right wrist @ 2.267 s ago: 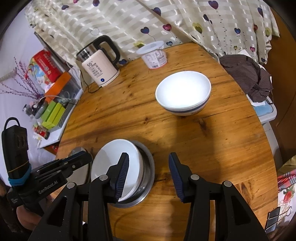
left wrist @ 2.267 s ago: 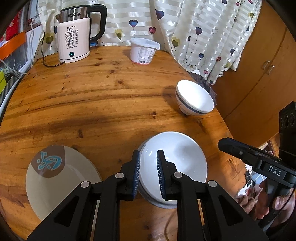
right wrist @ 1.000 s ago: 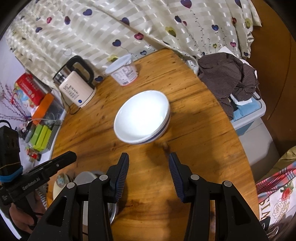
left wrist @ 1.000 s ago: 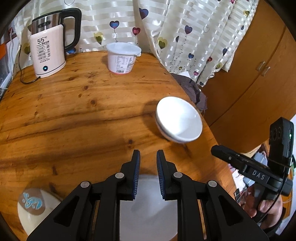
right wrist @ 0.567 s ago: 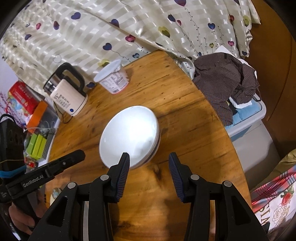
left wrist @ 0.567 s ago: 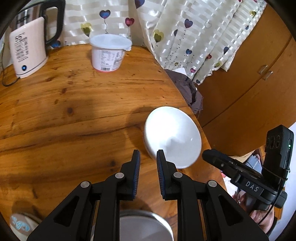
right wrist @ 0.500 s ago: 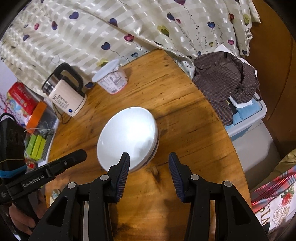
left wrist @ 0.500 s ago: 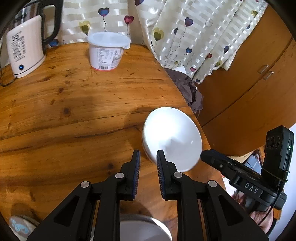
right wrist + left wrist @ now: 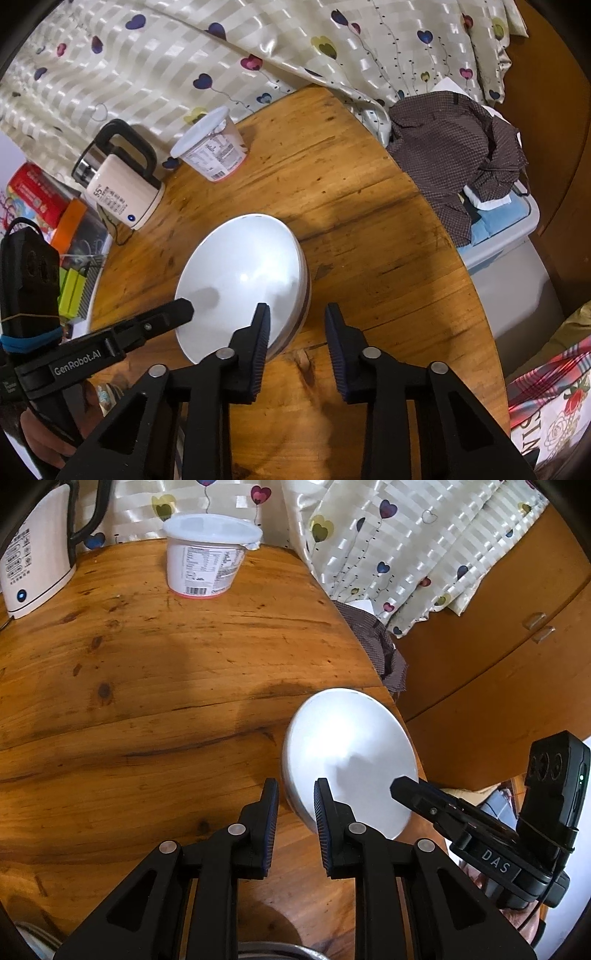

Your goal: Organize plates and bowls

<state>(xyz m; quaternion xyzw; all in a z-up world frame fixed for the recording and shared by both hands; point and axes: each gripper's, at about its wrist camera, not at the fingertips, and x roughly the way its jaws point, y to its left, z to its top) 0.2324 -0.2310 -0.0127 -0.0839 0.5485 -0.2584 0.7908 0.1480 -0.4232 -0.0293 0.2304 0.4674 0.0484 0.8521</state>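
A white ceramic bowl with a dark band under its rim (image 9: 240, 284) sits on the round wooden bench (image 9: 354, 206), near the bench's edge, and both claws are at it from opposite sides.

The right claw (image 9: 297, 325) straddles the bowl's near rim: its left finger (image 9: 258, 332) is inside the bowl, over the white interior, and its right finger lies outside, over bare wood. The jaws have just been closing, with the bowl's wall between them, but a clear gap shows between the outer finger and the bowl, so the pads do not seem to press on it, though the fisheye angle makes this hard to judge.

The left claw (image 9: 293, 805) has its jaws a narrow way apart. In its own view the bowl's near rim lies just ahead of the fingertips, the right finger (image 9: 323, 812) overlapping the white wall and the left finger over wood; nothing is clamped. A hand (image 9: 48, 435) holds that tool's handle low in the right wrist view.

Well beyond both claws, toward the heart-patterned curtain (image 9: 184, 55), stand a white lidded plastic tub with a printed label (image 9: 207, 554) and, to its left, a cream electric kettle with a black handle (image 9: 118, 184). Off the bench to the right of the right claw, a brown checked garment (image 9: 461, 140) lies heaped on a pale storage box (image 9: 517, 229). A metal rim (image 9: 280, 950) shows at the bottom edge under the left claw.
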